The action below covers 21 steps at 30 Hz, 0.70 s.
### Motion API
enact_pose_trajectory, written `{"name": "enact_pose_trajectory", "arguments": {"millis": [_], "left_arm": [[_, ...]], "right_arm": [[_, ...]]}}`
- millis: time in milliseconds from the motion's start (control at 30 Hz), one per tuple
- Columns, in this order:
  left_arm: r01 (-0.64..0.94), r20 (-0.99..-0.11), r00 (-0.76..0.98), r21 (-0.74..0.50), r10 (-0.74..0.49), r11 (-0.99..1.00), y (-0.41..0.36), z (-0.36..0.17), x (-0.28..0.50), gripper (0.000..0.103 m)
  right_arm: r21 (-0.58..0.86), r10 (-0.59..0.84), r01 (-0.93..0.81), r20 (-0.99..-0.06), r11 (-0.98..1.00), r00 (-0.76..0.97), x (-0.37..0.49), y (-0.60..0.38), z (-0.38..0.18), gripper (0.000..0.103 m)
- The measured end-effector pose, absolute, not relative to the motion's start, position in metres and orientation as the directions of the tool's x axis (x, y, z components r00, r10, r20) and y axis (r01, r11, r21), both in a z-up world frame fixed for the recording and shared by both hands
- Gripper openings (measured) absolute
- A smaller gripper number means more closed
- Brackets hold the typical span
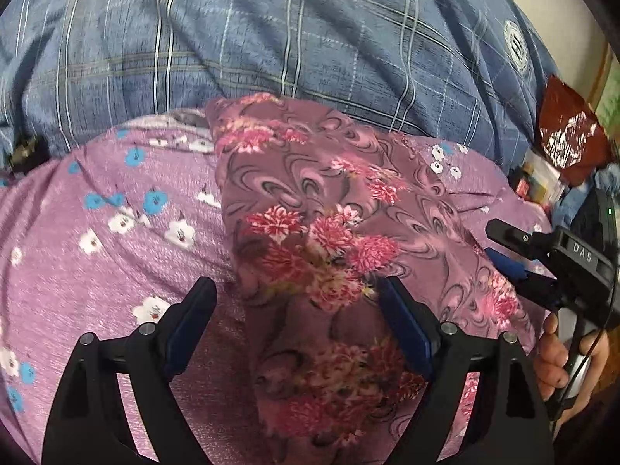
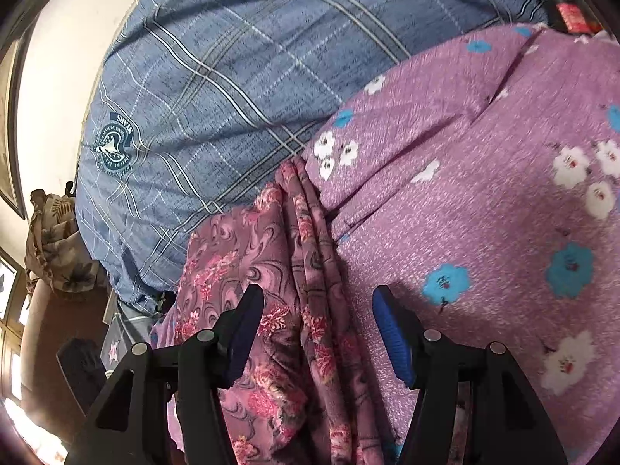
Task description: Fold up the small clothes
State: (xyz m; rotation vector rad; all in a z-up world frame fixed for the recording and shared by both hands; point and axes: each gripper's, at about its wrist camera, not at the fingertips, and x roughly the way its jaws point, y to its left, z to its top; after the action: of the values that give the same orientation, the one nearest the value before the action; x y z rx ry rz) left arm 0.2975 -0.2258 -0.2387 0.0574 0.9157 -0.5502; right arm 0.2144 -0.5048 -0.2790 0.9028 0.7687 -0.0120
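A small mauve garment [image 1: 321,232] with pink flowers and swirls lies folded on a lilac sheet [image 1: 97,232] with white and blue flowers. My left gripper [image 1: 298,290] is open just above the garment's near end, its fingers astride the cloth. My right gripper [image 1: 500,248] shows at the right edge of the left wrist view, held by a hand, and looks open at the garment's right edge. In the right wrist view the right gripper [image 2: 317,302] is open, its fingers astride the garment's [image 2: 271,255] bunched edge folds, not closed on them.
A blue plaid bedcover [image 1: 271,27] with a round emblem lies behind the sheet, also in the right wrist view [image 2: 201,77]. A red packet [image 1: 569,131] and clutter sit at the right. A wall and a draped floral cloth [image 2: 54,232] stand at the left.
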Motion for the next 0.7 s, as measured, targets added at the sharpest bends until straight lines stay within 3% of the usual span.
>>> {"name": "enact_pose_trajectory", "arguments": {"millis": [300, 700], "left_arm": [[0.492, -0.744, 0.545, -0.089, -0.386, 0.866, -0.23, -0.229, 0.289, 0.087], [0.487, -0.75, 0.547, -0.075, -0.372, 0.87, -0.231, -0.232, 0.291, 0.087]], "right_arm": [[0.688, 0.295, 0.283, -0.595, 0.668, 0.748, 0.214, -0.49, -0.269, 0.064], [0.692, 0.3, 0.277, -0.589, 0.666, 0.751, 0.213, -0.491, -0.268, 0.065]]}}
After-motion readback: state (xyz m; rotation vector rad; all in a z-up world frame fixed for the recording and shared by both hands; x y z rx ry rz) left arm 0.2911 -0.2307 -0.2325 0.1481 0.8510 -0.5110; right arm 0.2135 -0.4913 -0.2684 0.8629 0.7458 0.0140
